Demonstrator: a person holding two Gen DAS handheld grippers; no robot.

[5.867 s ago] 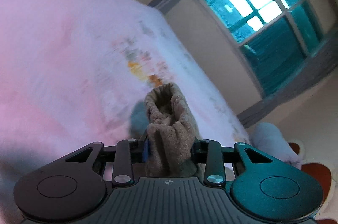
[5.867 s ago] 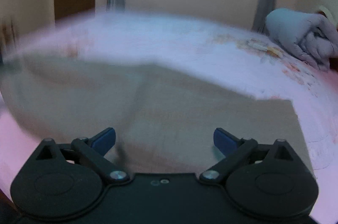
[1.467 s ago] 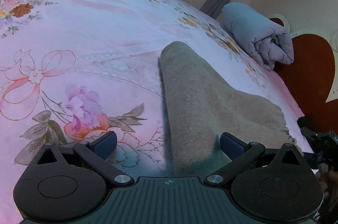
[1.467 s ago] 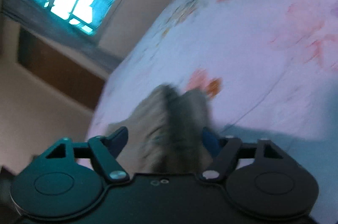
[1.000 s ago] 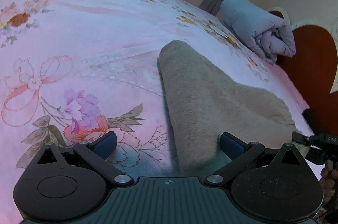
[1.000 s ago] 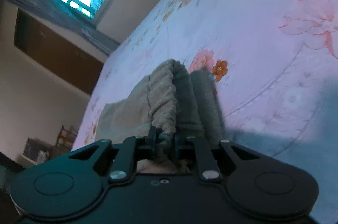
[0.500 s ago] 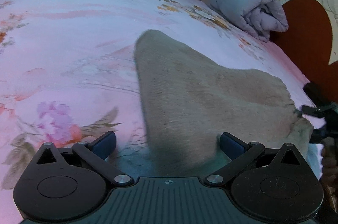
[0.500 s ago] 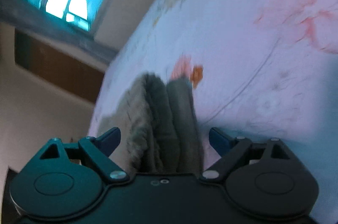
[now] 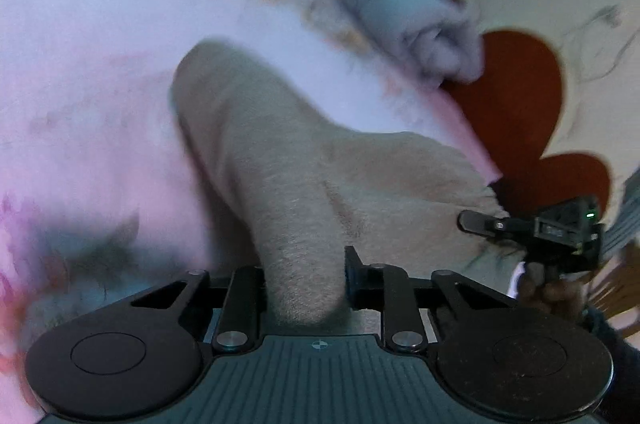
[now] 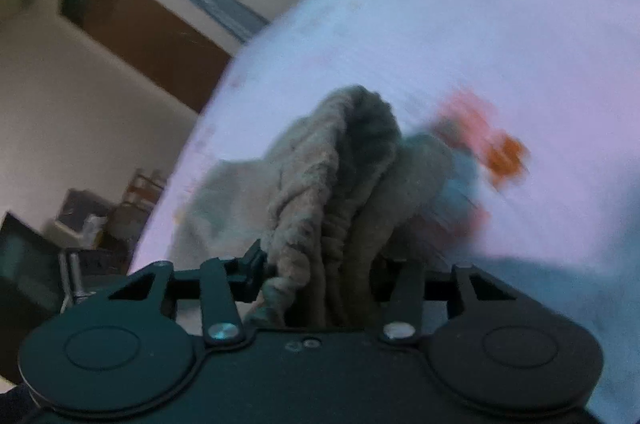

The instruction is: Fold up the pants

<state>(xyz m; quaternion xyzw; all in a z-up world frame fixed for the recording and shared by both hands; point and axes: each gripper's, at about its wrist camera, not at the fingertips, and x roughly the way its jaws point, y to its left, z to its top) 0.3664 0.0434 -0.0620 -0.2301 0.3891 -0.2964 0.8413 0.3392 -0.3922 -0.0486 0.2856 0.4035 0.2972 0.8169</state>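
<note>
The pants (image 9: 280,152) lie on the bed (image 9: 88,72) as a folded beige strip, their long axis running away from the left gripper (image 9: 305,280) toward the rolled blanket (image 9: 408,24) by the headboard (image 9: 520,96). The left gripper, open half a second ago, now pinches the near fold. The right gripper (image 10: 320,276), also open then, is clamped on the bunched waistband end (image 10: 344,176). Both views are blurred.

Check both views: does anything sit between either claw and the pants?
Nothing visible does. The left claw is already clamped on a fold of the pants, and the right claw is clamped on their bunched edge, over the bedsheet.
</note>
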